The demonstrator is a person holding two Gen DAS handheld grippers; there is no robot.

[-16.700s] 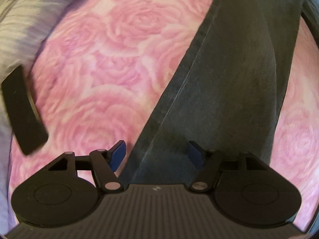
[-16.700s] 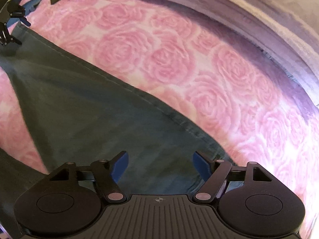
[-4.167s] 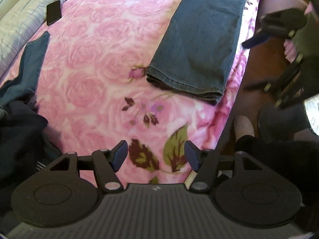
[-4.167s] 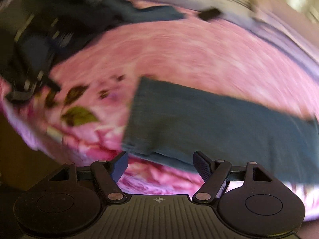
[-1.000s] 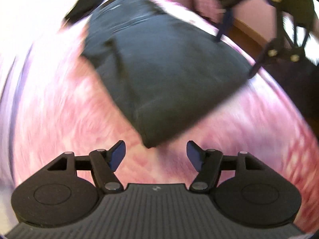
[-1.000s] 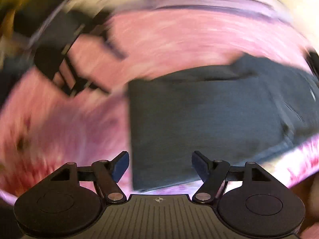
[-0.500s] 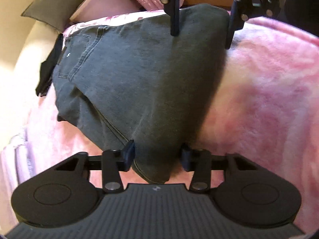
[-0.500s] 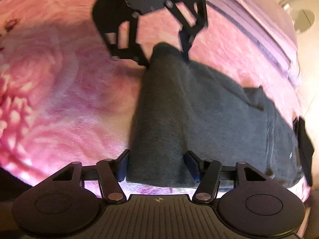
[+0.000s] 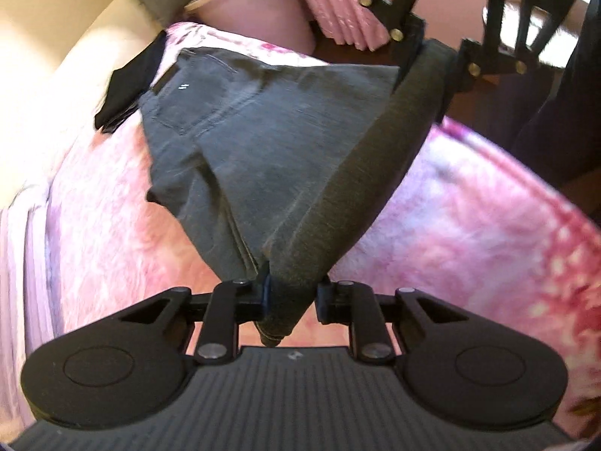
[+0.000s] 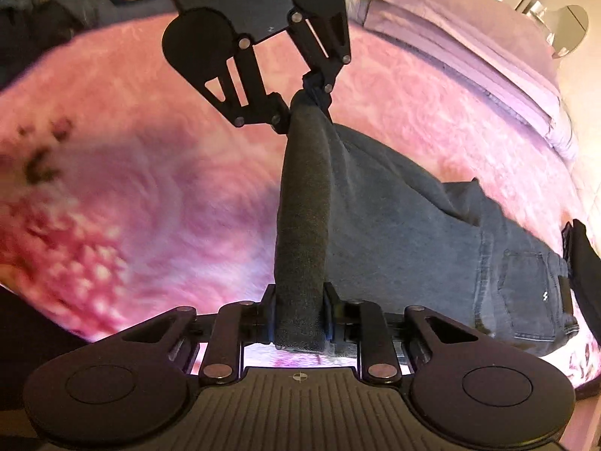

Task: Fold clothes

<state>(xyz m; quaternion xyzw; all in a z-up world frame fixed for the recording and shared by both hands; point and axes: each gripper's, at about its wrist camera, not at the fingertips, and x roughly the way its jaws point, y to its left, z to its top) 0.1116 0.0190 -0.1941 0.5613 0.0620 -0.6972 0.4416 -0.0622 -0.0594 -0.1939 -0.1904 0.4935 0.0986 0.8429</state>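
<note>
Both jaws are closing on denim. Your left gripper (image 9: 291,297) pinches one corner of the folded edge of the grey jeans (image 9: 263,150); your right gripper (image 10: 298,317) pinches the other corner, pads pressed to the cloth on both sides. That edge hangs stretched between the two, lifted off the pink bed blanket (image 9: 469,225). The waistband end with the back pocket still lies on the blanket, beside a dark garment (image 9: 127,82) at the far side. Open blanket runs wide on both sides of the jeans. The bed edge and wooden floor (image 9: 484,112) sit just behind your right gripper.
</note>
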